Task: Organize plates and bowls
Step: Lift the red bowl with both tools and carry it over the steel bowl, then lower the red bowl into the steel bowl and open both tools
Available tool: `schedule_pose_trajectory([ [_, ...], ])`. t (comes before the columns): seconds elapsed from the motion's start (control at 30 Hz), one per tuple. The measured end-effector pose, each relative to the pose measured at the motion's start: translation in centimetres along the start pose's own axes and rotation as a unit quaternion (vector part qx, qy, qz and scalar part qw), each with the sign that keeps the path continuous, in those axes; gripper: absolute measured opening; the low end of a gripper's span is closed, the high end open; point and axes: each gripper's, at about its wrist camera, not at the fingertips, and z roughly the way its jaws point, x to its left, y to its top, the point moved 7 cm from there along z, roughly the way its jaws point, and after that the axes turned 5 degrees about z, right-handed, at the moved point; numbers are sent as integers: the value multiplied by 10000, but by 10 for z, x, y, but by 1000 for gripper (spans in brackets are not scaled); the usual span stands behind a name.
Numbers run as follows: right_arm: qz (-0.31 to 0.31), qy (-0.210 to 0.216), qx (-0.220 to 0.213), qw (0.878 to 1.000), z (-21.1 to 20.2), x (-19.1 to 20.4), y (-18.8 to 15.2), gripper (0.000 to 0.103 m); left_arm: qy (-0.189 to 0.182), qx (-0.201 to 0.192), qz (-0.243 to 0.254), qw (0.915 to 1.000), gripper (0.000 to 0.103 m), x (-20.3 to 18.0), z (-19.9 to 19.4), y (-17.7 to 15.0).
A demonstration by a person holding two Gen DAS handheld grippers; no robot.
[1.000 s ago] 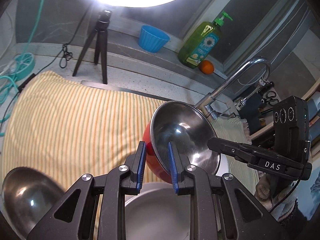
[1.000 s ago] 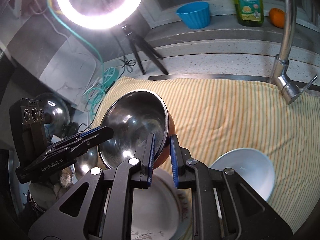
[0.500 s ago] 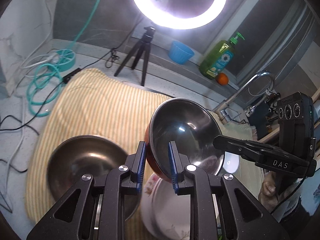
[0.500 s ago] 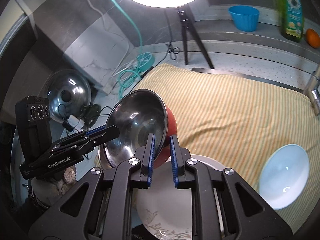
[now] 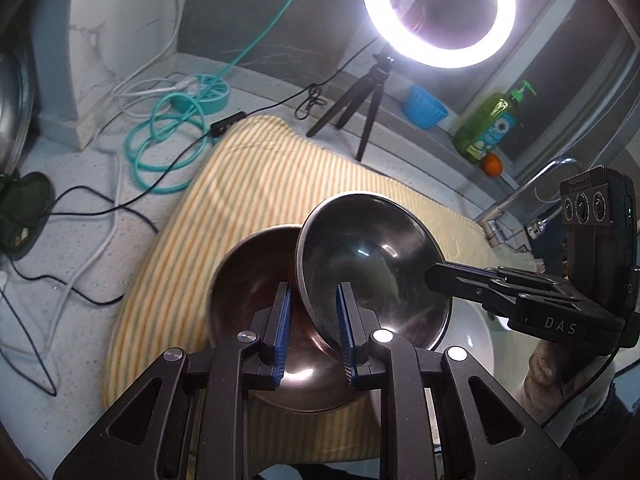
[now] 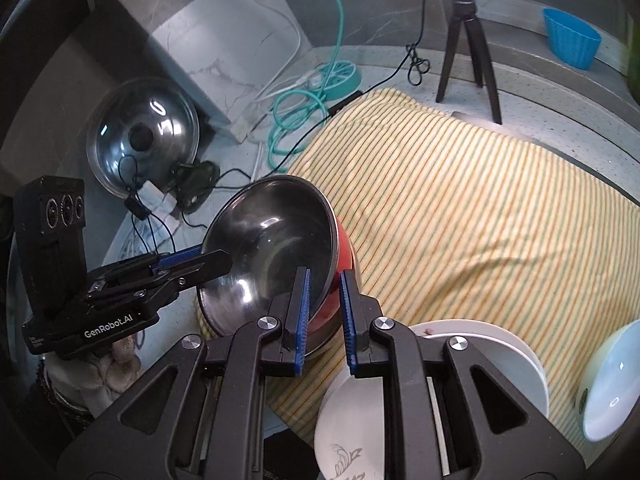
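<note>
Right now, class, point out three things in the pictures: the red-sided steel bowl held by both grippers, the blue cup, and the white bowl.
red-sided steel bowl (image 6: 272,240): right wrist view, shiny inside.
blue cup (image 5: 424,107): left wrist view, ribbed outer wall.
white bowl (image 6: 612,384): right wrist view, pale inner surface.

Only a few texts can be read. In the left wrist view, the letters "DAS" stand in white on the black body of the right gripper (image 5: 438,282), near its handle. In the right wrist view, the words "GenRobot.AI" stand in white on the black side of the left gripper (image 6: 216,260). The green dish soap bottle (image 5: 490,128) on the ledge carries a label with a daisy flower, but its words are too small to read. The camera module (image 5: 596,216) on the right gripper has a small line of print on its top edge, which stays unreadable.
</note>
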Motion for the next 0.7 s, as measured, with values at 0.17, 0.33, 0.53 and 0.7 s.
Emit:
schedule_pose_trajectory([
  [0.17, -99, -111, 251, 9996, 25, 1, -5, 15, 112, 162, -20, 9998, 20, 14, 5, -9],
  [0.33, -249, -265, 419, 9985, 42, 4, -9, 15, 263, 280, 103, 9992, 20, 20, 11, -14],
  [0.53, -384, -389, 535, 9971, 49, 4, -11, 15, 340, 438, 214, 9982, 20, 24, 17, -18],
  [0.7, -423, -464, 557, 9965, 52, 2, -11, 18, 421, 524, 323, 9972, 20, 23, 22, -22],
])
